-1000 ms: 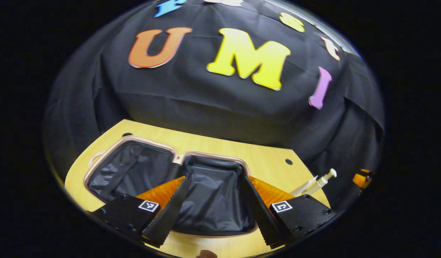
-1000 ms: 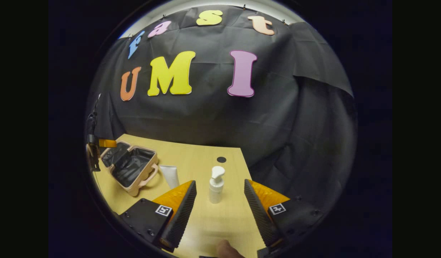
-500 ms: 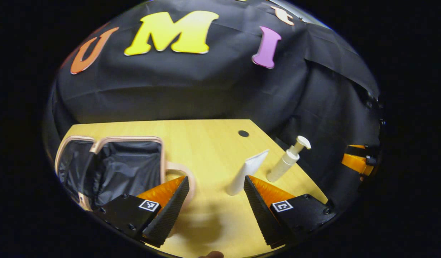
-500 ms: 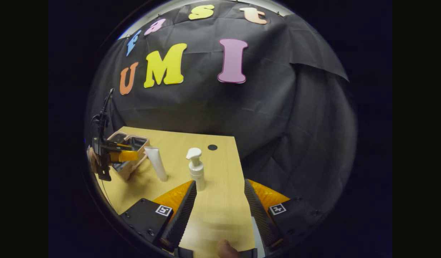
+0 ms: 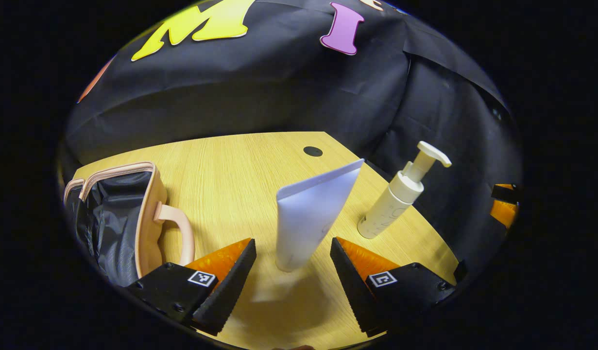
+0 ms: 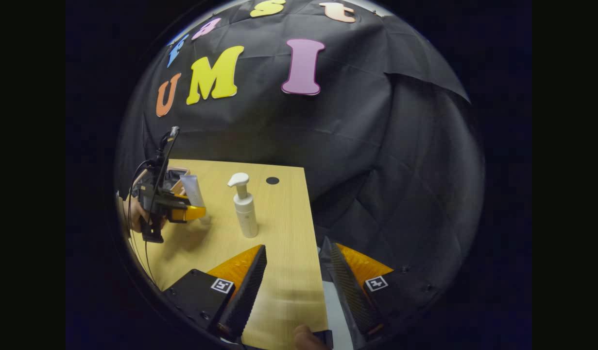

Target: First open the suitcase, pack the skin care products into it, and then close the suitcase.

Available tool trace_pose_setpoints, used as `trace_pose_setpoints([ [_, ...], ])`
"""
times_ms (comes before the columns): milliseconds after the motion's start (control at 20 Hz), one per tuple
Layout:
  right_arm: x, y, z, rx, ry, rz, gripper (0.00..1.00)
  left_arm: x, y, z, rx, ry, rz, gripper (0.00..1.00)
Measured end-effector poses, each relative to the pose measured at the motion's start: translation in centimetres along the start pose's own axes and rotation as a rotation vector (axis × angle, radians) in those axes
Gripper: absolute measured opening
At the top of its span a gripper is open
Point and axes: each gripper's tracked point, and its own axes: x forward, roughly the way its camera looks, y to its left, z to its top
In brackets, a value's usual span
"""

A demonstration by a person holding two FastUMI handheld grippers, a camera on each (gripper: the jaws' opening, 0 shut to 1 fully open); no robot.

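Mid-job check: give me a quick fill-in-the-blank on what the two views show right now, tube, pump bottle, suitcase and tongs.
1. The suitcase lies ____ with its dark lining showing.
2. The tube stands between the fingers of the ____ tongs.
3. Both fingers of those tongs are ____ the tube, not pressing it.
4. The pump bottle stands ____ on the table.

Missing words: open; left; apart from; upright

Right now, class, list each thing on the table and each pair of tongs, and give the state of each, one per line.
Suitcase: open, dark lining showing.
Tube: upright on its cap, standing free between the left tongs' fingers, ungripped.
Pump bottle: upright on the table, untouched.
Left tongs: open around the tube.
Right tongs: open, holding nothing.
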Motion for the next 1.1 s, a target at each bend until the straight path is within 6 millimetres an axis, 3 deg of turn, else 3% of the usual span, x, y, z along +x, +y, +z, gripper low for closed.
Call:
trace_pose_setpoints([
  [100, 0.0, 0.0, -0.6, -0.025, 0.010, 0.013, 0.79, 1.2, 0.1, -0.1, -0.004, -0.001, 0.014, 1.00],
  [200, 0.9, 0.5, -0.6, -0.044, 0.014, 0.037, 0.80, 2.1, 0.5, -0.1, 0.004, -0.001, 0.042, 0.93],
  [400, 2.5, 1.9, -0.1, -0.090, 0.000, 0.089, 0.80, 2.7, 0.2, -0.9, 0.004, 0.020, 0.051, 0.69],
  [450, 2.8, 2.6, 0.2, -0.095, -0.010, 0.122, 0.80, 2.9, 0.2, -0.9, 0.010, 0.023, 0.063, 0.58],
  [600, 4.4, 4.8, 0.5, -0.135, -0.026, 0.205, 0.80, 2.0, 0.2, -1.3, 0.030, 0.039, 0.076, 0.53],
  [800, 7.6, 8.0, 1.5, -0.182, -0.061, 0.267, 0.80, -1.4, -0.5, -1.0, 0.025, 0.015, 0.071, 0.50],
  [850, 8.6, 8.5, 1.8, -0.186, -0.066, 0.265, 0.80, -2.7, -0.5, -0.7, 0.028, 0.002, 0.075, 0.55],
  [900, 9.7, 9.1, 2.0, -0.182, -0.075, 0.270, 0.80, -4.1, -0.6, -0.4, 0.027, -0.012, 0.084, 0.49],
  [1100, 14.4, 11.0, 3.1, -0.148, -0.081, 0.261, 0.79, -10.3, -0.9, 0.1, 0.006, -0.067, 0.118, 0.49],
])
